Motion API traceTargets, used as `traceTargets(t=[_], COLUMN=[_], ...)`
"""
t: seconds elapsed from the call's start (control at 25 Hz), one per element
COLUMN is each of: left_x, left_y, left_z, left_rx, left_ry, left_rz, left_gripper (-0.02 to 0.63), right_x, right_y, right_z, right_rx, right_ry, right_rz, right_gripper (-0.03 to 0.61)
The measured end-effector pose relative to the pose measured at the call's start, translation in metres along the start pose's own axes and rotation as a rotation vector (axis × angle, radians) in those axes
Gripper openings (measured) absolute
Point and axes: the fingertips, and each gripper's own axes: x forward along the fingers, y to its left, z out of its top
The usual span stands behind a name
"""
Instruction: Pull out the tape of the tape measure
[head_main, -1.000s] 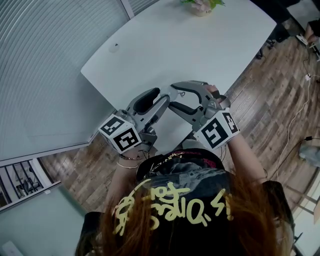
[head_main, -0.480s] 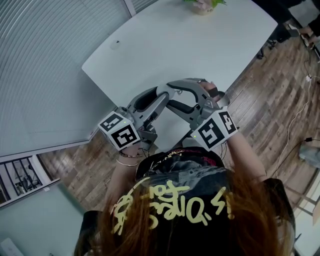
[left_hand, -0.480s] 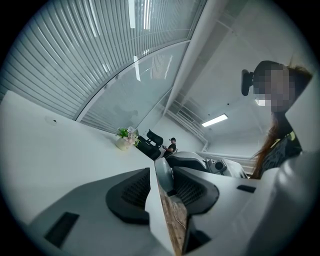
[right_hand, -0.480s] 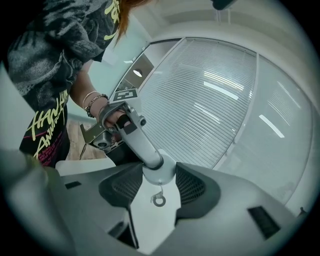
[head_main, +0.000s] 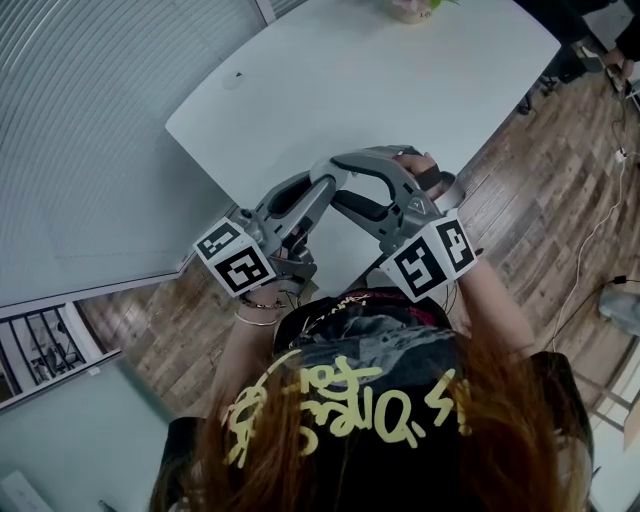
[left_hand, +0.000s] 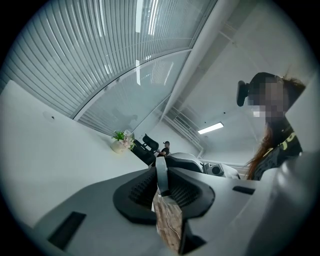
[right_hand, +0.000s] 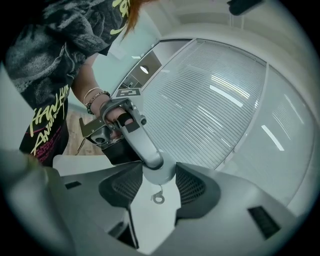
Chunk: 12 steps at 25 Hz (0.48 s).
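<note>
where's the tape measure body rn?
Right gripper view, centre: the tape measure is clamped in the right gripper, its small ring hanging below, over the white table.

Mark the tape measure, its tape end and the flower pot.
tape measure (right_hand: 158, 173), right gripper view, round case's middle.
tape end (left_hand: 161, 175), left gripper view, grey strip's middle.
flower pot (left_hand: 118, 146), left gripper view, pale body.

Head view looks steeply down on left hand-held gripper (head_main: 326, 184), right hand-held gripper (head_main: 346, 182) and surface (head_main: 300, 80). Each gripper view faces the opposite one at close range.
</note>
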Motion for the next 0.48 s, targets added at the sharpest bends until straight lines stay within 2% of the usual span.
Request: traceTargets(t=[0.16, 0.28, 0.4, 0.48], left_x=[-0.001, -0.001, 0.0, 0.0], left_y=[0.001, -0.004, -0.013, -0.02], left_z=[0.003, 0.009, 0.019, 0.026], left_rx=[0.02, 0.065, 0.097, 0.083], left_ry=[-0.025, -0.038, -0.061, -0.088], left_rz=[0.016, 0.024, -0.006, -0.04], left_gripper=[0.055, 0.054, 0.054, 0.054], right_x=[0.002, 0.0, -0.004, -0.005], right_y=[-0.001, -0.006, -0.014, -0.019], right_z=[0.0, 0.005, 0.01, 0.01], right_rx=[-0.021, -0.018, 0.04, 0.078], right_ry=[0.006, -0.015, -0.052, -0.072], right_rz=[-0.008, -0.019, -0.031, -0.036], right_gripper=[0.212, 0.212, 0.212, 0.212])
